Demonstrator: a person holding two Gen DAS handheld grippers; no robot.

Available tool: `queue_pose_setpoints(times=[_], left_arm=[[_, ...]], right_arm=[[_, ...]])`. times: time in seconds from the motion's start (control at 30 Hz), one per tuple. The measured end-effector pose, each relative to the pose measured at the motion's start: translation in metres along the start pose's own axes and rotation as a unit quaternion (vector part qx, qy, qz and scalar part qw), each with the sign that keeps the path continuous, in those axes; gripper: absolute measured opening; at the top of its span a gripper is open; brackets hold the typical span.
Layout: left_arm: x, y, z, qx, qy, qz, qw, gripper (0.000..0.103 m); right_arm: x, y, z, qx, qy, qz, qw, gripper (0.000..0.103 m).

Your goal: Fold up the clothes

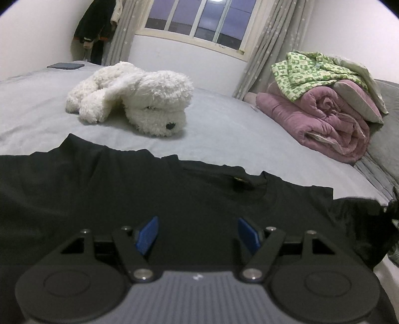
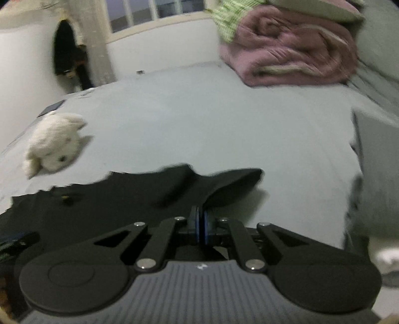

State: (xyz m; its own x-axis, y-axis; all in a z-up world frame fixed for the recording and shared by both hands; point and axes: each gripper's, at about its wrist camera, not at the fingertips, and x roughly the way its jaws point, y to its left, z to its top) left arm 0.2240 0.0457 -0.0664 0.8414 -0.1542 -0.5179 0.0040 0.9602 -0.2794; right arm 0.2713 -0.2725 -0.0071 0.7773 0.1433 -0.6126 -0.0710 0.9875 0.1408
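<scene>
A black garment (image 1: 124, 189) lay spread across the near part of the bed (image 1: 224, 129), its far edge running in an uneven line from left to right, with a small collar area and a yellowish tag near the middle of that edge. The left gripper (image 1: 197, 233) hovered over the dark cloth with its jaws released and standing wide apart; its blue pads (image 1: 147, 234) showed nothing pinched between them.

In the right wrist view, which was blurred, the right gripper (image 2: 200, 224) had its jaws clenched on a fold of the garment's right edge. From that grip the cloth rose in a ridge, and a sleeve-like flap (image 2: 234, 184) stuck out to the right over the bare sheet.

Beyond the garment's far edge the grey sheet lay open for a long stretch. A white plush dog (image 1: 139, 104) sat on the left half of that stretch, well apart from the garment. A rolled pink quilt (image 1: 324, 124), with a green patterned cloth (image 1: 306, 72) on top, lay at the bed's right side near the curtain (image 1: 264, 49). A dark flat item (image 1: 66, 66) rested at the far left corner, under the window (image 1: 199, 20).
</scene>
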Motion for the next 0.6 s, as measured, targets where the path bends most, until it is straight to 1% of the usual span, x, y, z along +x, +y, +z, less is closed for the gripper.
queue_pose_setpoints(times=[0.13,0.3,0.4,0.47,0.5,0.53,0.6], left_arm=[[-0.002,0.003,0.001,-0.007,0.002,-0.009,0.9999,0.070],[-0.004,0.008,0.003,-0.025,0.002,-0.029,0.9993,0.068],[-0.004,0.010,0.004,-0.036,0.002,-0.047,0.9982,0.067],[-0.005,0.011,0.005,-0.042,0.002,-0.059,0.9974,0.067],[-0.006,0.011,0.005,-0.044,0.002,-0.065,0.9969,0.067],[-0.006,0.011,0.005,-0.045,0.001,-0.069,0.9966,0.066],[-0.007,0.009,0.006,-0.044,0.002,-0.076,0.9961,0.065]], right_arm=[[-0.003,0.036,0.007,-0.040,-0.004,0.037,0.999,0.005],[0.012,0.077,0.007,-0.072,0.014,0.076,0.994,0.005],[0.031,0.092,0.001,-0.078,0.038,0.098,0.991,0.007],[0.043,0.099,-0.005,-0.070,0.063,0.129,0.987,0.012],[0.047,0.101,-0.006,-0.063,0.074,0.142,0.985,0.013],[0.049,0.101,-0.006,-0.056,0.081,0.147,0.984,0.013],[0.044,0.096,-0.004,-0.043,0.078,0.156,0.984,0.013]])
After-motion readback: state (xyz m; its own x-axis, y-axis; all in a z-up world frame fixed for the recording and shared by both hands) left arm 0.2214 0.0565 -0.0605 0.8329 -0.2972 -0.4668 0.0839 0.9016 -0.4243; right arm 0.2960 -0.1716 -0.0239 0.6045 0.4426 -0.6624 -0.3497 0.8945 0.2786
